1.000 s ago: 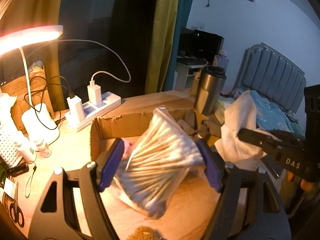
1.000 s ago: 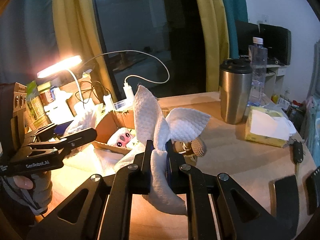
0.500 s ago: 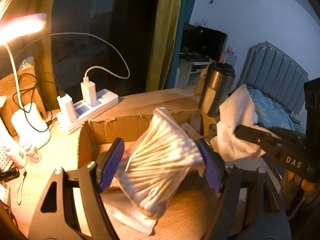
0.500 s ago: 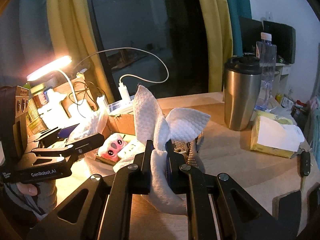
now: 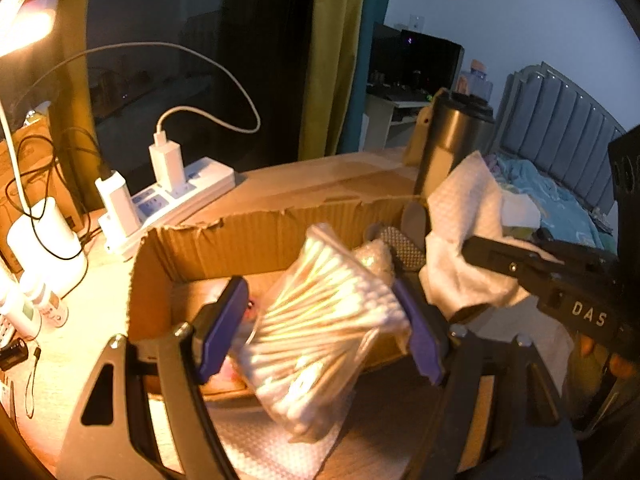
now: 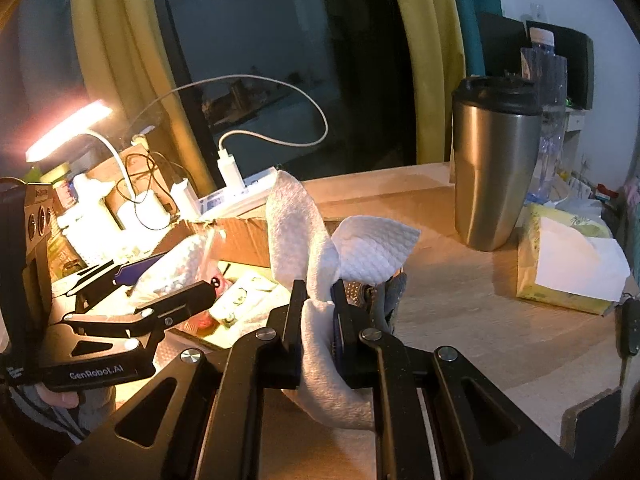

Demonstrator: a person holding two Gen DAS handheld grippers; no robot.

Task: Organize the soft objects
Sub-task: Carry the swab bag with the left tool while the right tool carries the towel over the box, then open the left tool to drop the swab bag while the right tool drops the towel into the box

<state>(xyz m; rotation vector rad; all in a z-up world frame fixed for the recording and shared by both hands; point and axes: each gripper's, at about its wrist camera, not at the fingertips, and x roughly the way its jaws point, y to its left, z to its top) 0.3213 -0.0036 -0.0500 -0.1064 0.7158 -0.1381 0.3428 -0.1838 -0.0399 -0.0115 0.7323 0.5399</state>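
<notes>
The left gripper (image 5: 316,334) clamps a bag of cotton swabs (image 5: 320,328) over the cardboard box (image 5: 256,236); the right gripper (image 6: 318,304), at three o'clock, pinches a white cloth (image 6: 304,232) whose loose tail could snag the box rim

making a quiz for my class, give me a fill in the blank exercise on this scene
1. The left gripper is shut on a bag of cotton ____.
2. The right gripper pinches a white ____ in its jaws.
3. The bag hangs over an open ____ box.
4. The steel tumbler has a ____ lid.

Missing words: swabs; cloth; cardboard; black
</notes>
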